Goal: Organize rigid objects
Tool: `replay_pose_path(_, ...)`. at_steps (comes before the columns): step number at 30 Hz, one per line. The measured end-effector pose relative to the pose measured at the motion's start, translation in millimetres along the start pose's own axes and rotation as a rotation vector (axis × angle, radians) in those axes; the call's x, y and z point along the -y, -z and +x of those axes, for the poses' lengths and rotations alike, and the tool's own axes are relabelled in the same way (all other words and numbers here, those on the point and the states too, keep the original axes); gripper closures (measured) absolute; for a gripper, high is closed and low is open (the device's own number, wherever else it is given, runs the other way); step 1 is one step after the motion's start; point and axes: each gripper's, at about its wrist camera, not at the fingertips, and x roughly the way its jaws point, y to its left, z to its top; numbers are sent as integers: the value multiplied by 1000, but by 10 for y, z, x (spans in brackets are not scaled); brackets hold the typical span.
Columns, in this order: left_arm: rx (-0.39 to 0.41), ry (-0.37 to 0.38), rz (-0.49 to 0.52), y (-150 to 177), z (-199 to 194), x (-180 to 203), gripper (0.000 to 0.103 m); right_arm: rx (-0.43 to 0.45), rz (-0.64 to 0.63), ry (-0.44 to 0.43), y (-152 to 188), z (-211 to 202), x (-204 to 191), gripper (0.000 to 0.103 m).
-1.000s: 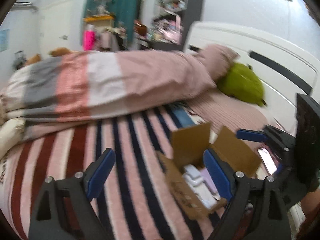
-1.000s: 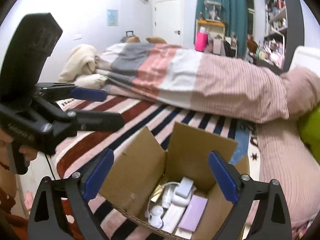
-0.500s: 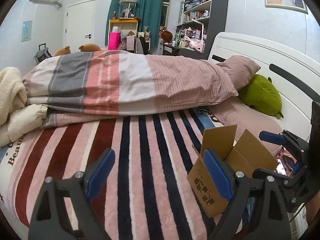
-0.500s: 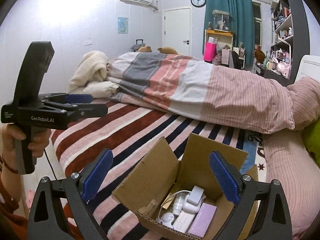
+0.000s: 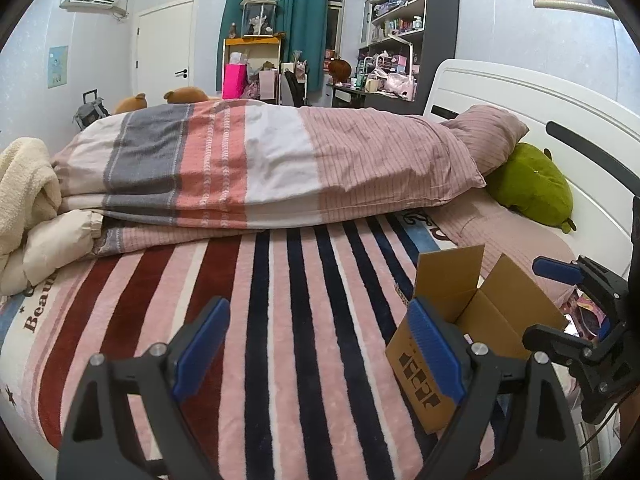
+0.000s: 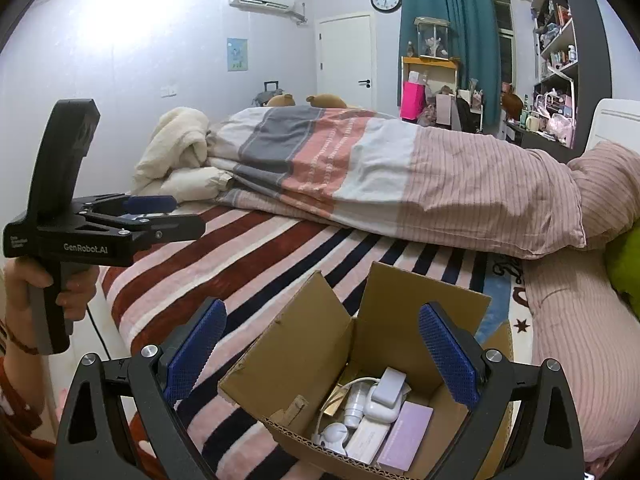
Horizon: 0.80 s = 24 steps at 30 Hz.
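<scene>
An open cardboard box (image 6: 316,360) stands on the striped blanket; it also shows in the left wrist view (image 5: 460,336). Inside it lie small rigid items: a white charger (image 6: 386,394), a lilac flat case (image 6: 404,434), a small white round gadget (image 6: 334,436) and a white bottle. My right gripper (image 6: 320,356) is open and empty, hovering just above the box opening. My left gripper (image 5: 318,350) is open and empty above the blanket, left of the box; it also shows in the right wrist view (image 6: 160,216), held level.
A striped blanket (image 5: 280,300) covers the bed. A folded duvet (image 5: 260,168) lies across the far side, with a cream fleece (image 5: 24,184) at left, a pink pillow and green plush (image 5: 528,184) by the white headboard (image 5: 540,100).
Both grippers have pulled back and risen from the box. The left wrist view swung left and levelled, so the box now sits further right. Both stayed open and empty.
</scene>
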Motion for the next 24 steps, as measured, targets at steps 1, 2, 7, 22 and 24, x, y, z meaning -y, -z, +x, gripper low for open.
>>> replay_pose_path(1,1,-1,-2,-3,-1,2,15,1,0,0,2,-2,1,6)
replay_pose_path(2,0,-3,-1,-1,0,7,15,0,1,2,2,-5,-4,6)
replay_pose_path(7,-4,-17,5,16,21,11,15,0,9,1,6,-12,-5,6)
replay_pose_path(22,-4,-30,1,34,45,-22,15,-4,22,10,28,-14,-79,6)
replay_pose_path(24,-4,-32,-1,40,46,-35,15,-4,23,9,21,-11,-74,6)
